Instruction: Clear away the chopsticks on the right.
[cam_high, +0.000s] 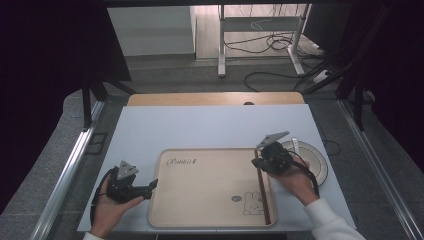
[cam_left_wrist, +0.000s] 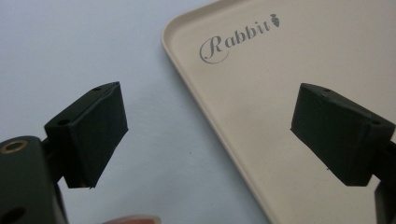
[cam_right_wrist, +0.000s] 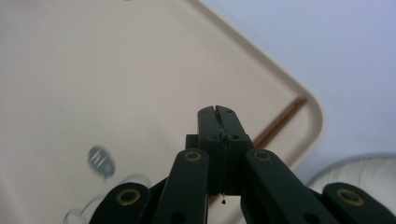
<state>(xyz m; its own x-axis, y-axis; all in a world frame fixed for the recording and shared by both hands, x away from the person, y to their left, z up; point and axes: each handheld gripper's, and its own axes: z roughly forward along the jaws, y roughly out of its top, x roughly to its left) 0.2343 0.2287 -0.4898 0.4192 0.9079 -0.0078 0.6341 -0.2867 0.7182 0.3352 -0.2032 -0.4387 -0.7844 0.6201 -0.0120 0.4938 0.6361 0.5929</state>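
Chopstick (cam_high: 263, 192) already in tray (cam_high: 200, 220), lying along right rim, near-to-far. Right tongs (cam_high: 258, 159) pressed together, nothing held, above chopstick's far end. Left tongs (cam_high: 151, 186) spread wide, empty, at tray's left edge. Plate (cam_high: 320, 157) with spoon (cam_high: 295, 145) right of tray, likely next.

The tray (cam_left_wrist: 299, 70) bears the word "Rabbit" in script beside a small carrot sign

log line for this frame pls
left hand-held gripper: open, at tray left edge | right hand-held gripper: shut, holds nothing, above chopstick | plate: beside tray
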